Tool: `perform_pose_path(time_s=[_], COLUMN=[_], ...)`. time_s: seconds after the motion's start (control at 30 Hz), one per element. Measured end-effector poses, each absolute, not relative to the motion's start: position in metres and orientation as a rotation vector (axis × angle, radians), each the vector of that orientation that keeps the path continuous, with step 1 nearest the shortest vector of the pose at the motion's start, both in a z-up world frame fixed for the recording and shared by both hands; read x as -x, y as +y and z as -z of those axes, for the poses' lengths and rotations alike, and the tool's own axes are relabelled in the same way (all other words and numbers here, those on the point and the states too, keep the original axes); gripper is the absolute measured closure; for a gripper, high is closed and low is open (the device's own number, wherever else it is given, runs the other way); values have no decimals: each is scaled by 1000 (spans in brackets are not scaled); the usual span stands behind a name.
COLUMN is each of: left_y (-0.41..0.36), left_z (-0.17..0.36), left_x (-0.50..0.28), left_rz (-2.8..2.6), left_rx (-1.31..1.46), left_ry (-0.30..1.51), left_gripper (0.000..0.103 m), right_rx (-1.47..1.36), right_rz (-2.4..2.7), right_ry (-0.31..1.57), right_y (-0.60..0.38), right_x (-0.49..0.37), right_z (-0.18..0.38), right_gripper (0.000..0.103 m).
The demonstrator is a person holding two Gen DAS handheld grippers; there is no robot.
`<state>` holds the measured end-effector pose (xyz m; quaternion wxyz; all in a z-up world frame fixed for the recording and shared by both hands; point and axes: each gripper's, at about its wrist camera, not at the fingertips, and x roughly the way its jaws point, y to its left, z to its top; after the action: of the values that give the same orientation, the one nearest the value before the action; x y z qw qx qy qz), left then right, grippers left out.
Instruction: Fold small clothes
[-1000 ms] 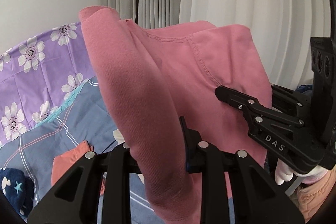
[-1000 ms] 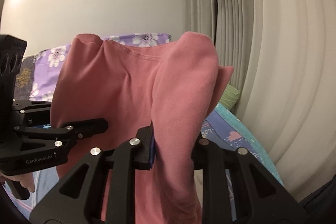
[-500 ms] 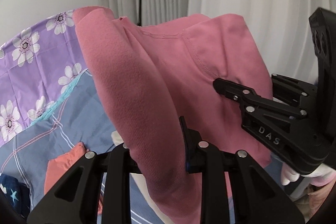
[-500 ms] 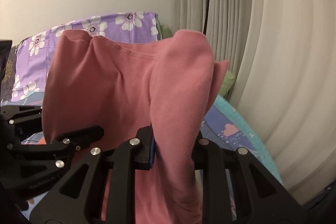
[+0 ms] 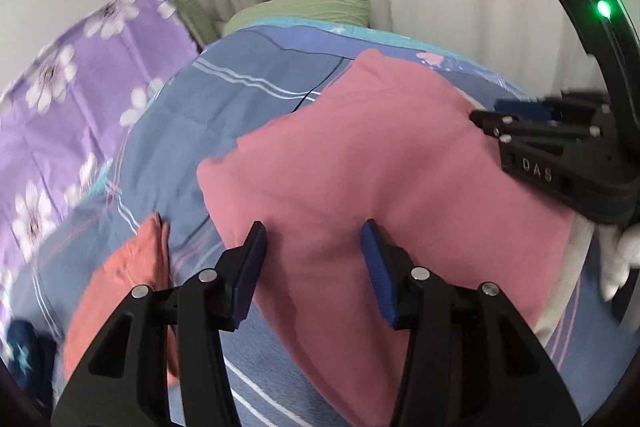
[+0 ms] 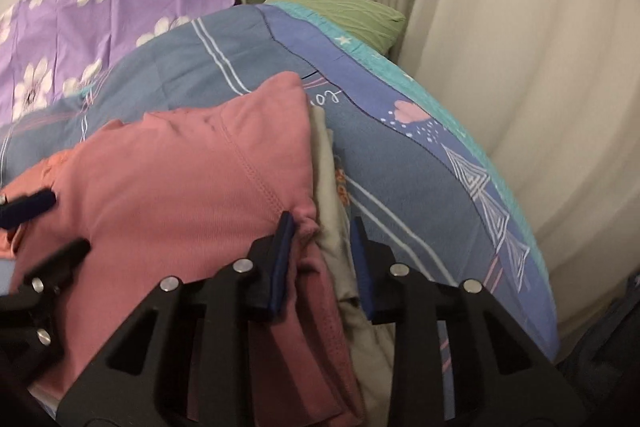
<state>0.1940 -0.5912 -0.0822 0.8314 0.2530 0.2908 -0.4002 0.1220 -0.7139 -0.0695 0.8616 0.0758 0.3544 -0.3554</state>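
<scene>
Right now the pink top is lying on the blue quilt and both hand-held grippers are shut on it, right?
Not quite. The pink top is on the blue quilt, but both hand-held grippers, left and right, are open, as each wrist view shows.

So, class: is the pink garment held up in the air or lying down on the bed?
Lying down. The pink garment rests on the blue bedspread, and the left gripper and right gripper both stand open, gripping nothing.

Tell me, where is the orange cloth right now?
In the left wrist view, the orange cloth lies on the blue bedspread at lower left, just left of the pink top and near the purple flowered sheet.
</scene>
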Motion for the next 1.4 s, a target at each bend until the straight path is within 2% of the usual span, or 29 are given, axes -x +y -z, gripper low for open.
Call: perform_pose_path(time_s=[0.2, 0.4, 0.53, 0.6, 0.67, 0.73, 0.83, 0.9, 0.97, 1.17, 1.4], left_y=[-583, -542, -503, -483, -467, -449, -427, -409, -394, -358, -323], left_z=[80, 66, 55, 49, 44, 39, 29, 18, 8, -17, -26], left_x=[-205, -183, -140, -119, -101, -85, -68, -57, -47, -13, 11], left_rz=[852, 913, 970, 990, 986, 971, 934, 935, 935, 948, 912], left_rx=[-496, -388, -363, -342, -326, -320, -306, -264, -226, -188, -169], left_ry=[653, 684, 592, 557, 528, 487, 446, 431, 422, 379, 363], left_gripper=[53, 37, 29, 20, 14, 13, 5, 5, 1, 1, 1], right_rx=[-131, -44, -110, -110, -74, -58, -109, -125, -110, -45, -70], right_rz=[755, 760, 684, 682, 698, 700, 687, 685, 679, 685, 639], right_ry=[748, 744, 660, 637, 648, 640, 604, 581, 551, 448, 426], right_y=[-712, -661, -607, -585, -565, -548, -530, -520, -506, -459, -428], right_x=[-122, -90, -24, 2, 20, 38, 64, 76, 85, 110, 125], right_z=[61, 46, 35, 30, 29, 27, 18, 9, -4, -37, -46], right_gripper=[74, 71, 45, 23, 16, 16, 12, 5, 2, 2, 2])
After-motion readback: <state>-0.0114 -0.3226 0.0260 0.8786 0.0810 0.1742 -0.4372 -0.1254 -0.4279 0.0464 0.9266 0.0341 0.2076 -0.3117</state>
